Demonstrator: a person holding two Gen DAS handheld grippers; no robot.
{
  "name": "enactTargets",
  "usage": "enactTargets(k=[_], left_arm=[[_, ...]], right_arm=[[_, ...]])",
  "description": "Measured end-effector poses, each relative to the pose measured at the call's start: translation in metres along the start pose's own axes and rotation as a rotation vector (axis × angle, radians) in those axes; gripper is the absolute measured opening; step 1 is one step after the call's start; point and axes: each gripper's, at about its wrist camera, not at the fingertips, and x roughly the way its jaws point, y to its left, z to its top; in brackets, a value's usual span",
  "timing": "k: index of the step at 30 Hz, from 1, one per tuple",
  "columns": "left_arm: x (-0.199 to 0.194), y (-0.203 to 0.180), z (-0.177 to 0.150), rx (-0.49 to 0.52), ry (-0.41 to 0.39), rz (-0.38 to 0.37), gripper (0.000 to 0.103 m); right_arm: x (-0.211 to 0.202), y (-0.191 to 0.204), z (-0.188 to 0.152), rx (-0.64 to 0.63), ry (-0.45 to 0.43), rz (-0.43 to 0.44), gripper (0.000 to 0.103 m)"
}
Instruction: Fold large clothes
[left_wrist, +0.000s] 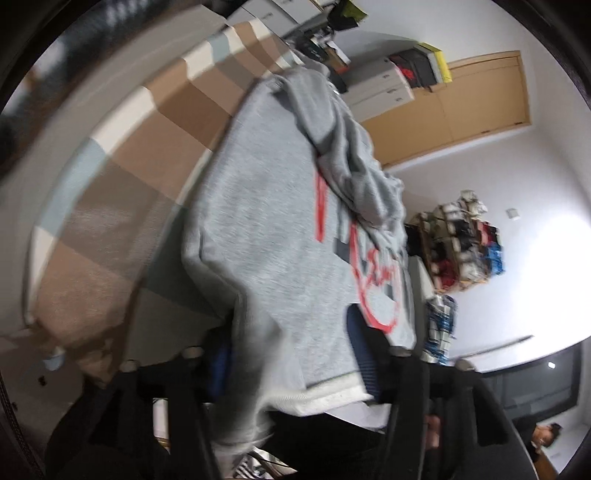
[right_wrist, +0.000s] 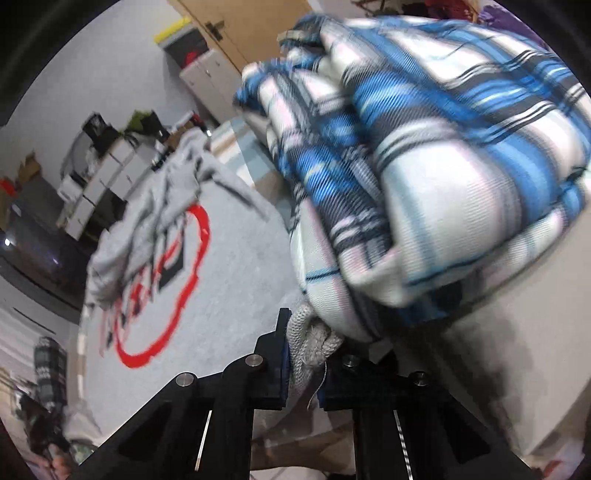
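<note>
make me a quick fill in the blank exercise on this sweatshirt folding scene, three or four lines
1. The sweatshirt spread on the checked cover is ____ in colour.
2. The outline printed on the sweatshirt's front is ____.
3. The right gripper is shut on the sweatshirt's ribbed ____.
4. The blue-and-white bundle beside that gripper has a ____ pattern.

Missing words: grey; red; hem; plaid

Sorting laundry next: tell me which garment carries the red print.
The grey sweatshirt spread flat; the blue plaid shirt beside it is bunched and only checked.
</note>
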Motion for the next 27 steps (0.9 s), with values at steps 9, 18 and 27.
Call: enactTargets(k=[9,18,27], left_arm=[[0.033,0.004,-0.007,-0.004,0.182,0.101,0.058],[0.044,-0.002,-0.017,0.07,0.246,0.227,0.003],[0.02,-0.006,-0.017,0.065,0.175,0.146,0.002]], right_arm=[[-0.003,0.009,-0.003,-0.028,0.02,0.122,0.01],[0.015,0.003,-0.006,0.014,0.086,0.14,0.013],[-0.006,0.004,0.001,0.04,0.038,0.205,0.007]])
